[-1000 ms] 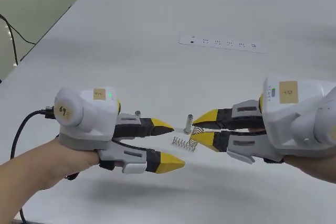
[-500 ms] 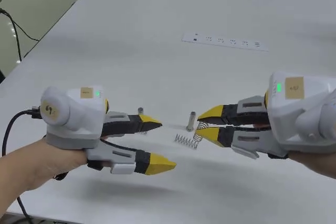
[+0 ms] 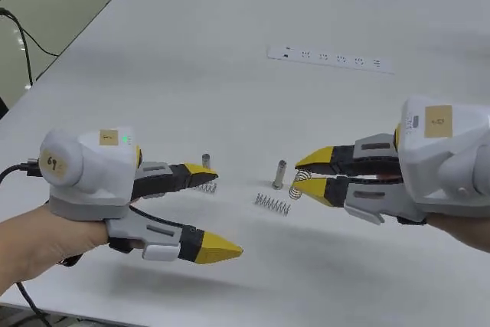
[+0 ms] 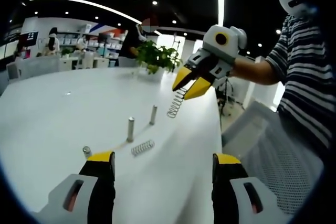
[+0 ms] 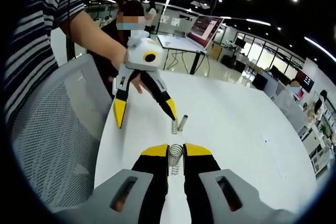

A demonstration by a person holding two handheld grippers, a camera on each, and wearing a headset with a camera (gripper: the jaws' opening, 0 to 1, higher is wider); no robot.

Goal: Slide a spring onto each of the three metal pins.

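While the right gripper [image 3: 297, 176] is clamped on one spring [image 4: 176, 103], the step in hand reads as carrying that coil to a pin. The coil hangs off the jaw tips, lifted clear of the table [image 3: 230, 51] and just beside the middle pin [image 3: 279, 174].

Next move, as judged: bring the coil's free end over the pin top, square its axis to the pin, then lower it. The coil hangs tilted, so it may catch on the pin's edge.

Left gripper [image 3: 225, 212]: jaws wide apart, holding nothing, low over the table near the near pin [image 3: 206, 161].

Count of pins: three uprights in the left gripper view. Two are bare. The third, a short pin [image 4: 86, 151] closest to that gripper, is too small to tell whether it is sleeved.

Count of springs: three coils.
- One held, as above.
- One loose spring [image 3: 272, 204] lying flat on the table, near the middle pin.
- One small coil [image 3: 205, 186] at the left gripper's upper jaw tip, partly hidden. Whether it sits on a pin cannot be told.
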